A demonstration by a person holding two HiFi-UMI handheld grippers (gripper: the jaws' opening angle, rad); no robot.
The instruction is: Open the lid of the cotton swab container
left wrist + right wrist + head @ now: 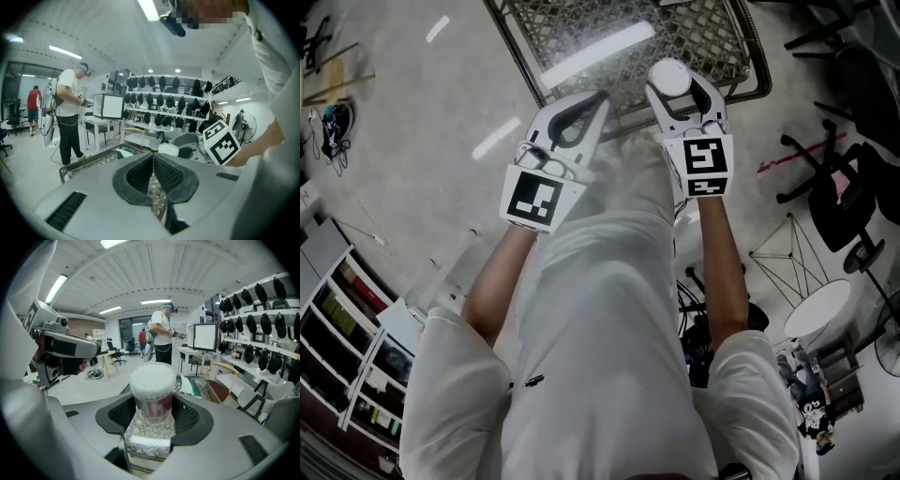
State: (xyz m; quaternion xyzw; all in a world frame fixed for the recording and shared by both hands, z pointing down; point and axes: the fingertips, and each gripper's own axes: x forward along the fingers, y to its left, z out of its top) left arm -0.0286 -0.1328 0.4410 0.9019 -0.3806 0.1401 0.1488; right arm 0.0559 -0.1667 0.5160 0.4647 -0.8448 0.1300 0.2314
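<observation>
The left gripper [598, 98] was shut tight on nothing; in the left gripper view only the woven tabletop [93, 164] showed through the slit under its pads [140, 173]. The cotton swab container [669, 75] lay to its right, just beside it and at much the same height over the table, so this free gripper was the one nearer the lid, by my reading, and it would have to open before taking it. The right gripper [682, 92] stood wide, its jaws holding the container [152, 394] by the clear body. The container was upright, long axis vertical, top clear of the pads. It looked packed with white swab tips up to the rim; the lid seemed still on, though that was hard to tell. A patterned box [149, 437] lay below it
</observation>
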